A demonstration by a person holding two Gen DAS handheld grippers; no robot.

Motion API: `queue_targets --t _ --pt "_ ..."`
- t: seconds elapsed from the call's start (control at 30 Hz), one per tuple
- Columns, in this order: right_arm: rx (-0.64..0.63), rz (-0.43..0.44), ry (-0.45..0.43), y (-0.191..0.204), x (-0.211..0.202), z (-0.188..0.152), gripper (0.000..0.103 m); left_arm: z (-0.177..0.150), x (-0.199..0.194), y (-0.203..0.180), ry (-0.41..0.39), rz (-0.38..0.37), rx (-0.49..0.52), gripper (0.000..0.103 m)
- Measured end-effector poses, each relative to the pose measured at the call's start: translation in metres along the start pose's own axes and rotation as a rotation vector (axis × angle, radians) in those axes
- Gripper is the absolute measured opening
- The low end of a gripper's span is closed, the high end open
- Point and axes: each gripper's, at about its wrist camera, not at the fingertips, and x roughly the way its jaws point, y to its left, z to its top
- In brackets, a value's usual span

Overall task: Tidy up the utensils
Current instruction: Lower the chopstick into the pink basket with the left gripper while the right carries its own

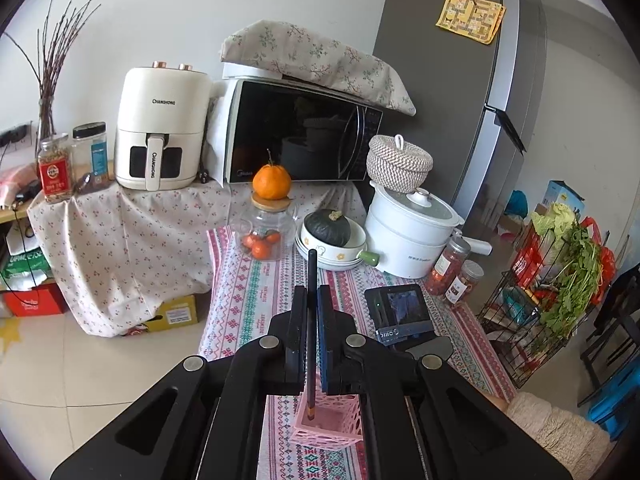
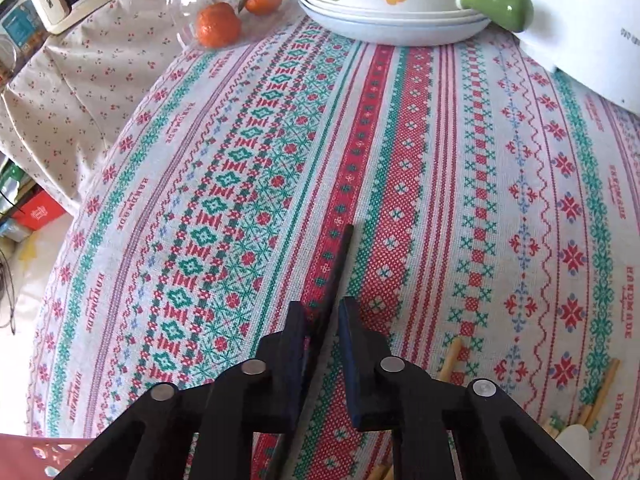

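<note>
Left wrist view had the left claw (image 1: pixel 312 300) clenched on a black chopstick (image 1: pixel 311 280), which stood upright between its fingers, lower tip down in the pink basket (image 1: pixel 332 420) right under the claw. Right wrist view had the right claw (image 2: pixel 322 312) pointing down at the tablecloth (image 2: pixel 440 160), a second chopstick (image 2: pixel 340 264) between its fingers; whether the pads pressed it, I couldn't tell.
</note>
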Motion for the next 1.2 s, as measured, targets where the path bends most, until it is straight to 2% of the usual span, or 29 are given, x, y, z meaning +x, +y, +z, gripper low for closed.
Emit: queue_targets --t 0.1,0.2,0.37,0.6,0.77,0.93,0.97,1.0,1.03,1.07,1.1,1.2 --pt "0.007 -0.002 -0.001 -0.005 -0.004 -0.005 0.007 0.000 0.002 0.004 0.002 -0.001 -0.017 0.004" --pt "0.051 0.027 -0.061 -0.014 -0.030 -0.013 0.006 0.000 0.002 0.005 0.000 -0.001 -0.023 0.004" --pt "0.060 0.050 -0.219 -0.012 -0.113 -0.030 0.005 -0.001 0.005 0.005 0.007 0.003 -0.028 0.004" --pt "0.021 0.041 -0.399 0.014 -0.216 -0.067 0.004 -0.004 0.022 0.011 0.076 -0.002 -0.069 0.004" --pt "-0.026 0.002 -0.476 0.030 -0.251 -0.094 0.004 -0.008 0.040 0.015 0.106 0.003 -0.076 0.004" --pt "-0.017 0.019 -0.515 0.028 -0.275 -0.105 0.004 -0.007 0.050 0.018 0.072 -0.027 -0.087 0.007" --pt "-0.015 0.028 -0.518 0.027 -0.280 -0.105 0.004 -0.006 0.050 0.018 0.072 -0.019 -0.088 0.012" --pt "-0.016 0.034 -0.520 0.027 -0.284 -0.105 0.004 -0.004 0.050 0.018 0.072 -0.015 -0.091 0.025" --pt "-0.019 0.040 -0.525 0.028 -0.289 -0.104 0.004 -0.003 0.048 0.017 0.068 -0.012 -0.092 0.034" --pt "-0.025 0.046 -0.530 0.030 -0.294 -0.103 0.004 -0.003 0.045 0.016 0.058 -0.007 -0.091 0.048" --pt "-0.032 0.052 -0.537 0.032 -0.300 -0.103 0.004 -0.002 0.041 0.014 0.048 -0.002 -0.083 0.055" --pt "-0.045 0.081 -0.571 0.039 -0.319 -0.100 0.004 -0.002 0.030 0.009 0.056 0.018 -0.039 0.063"
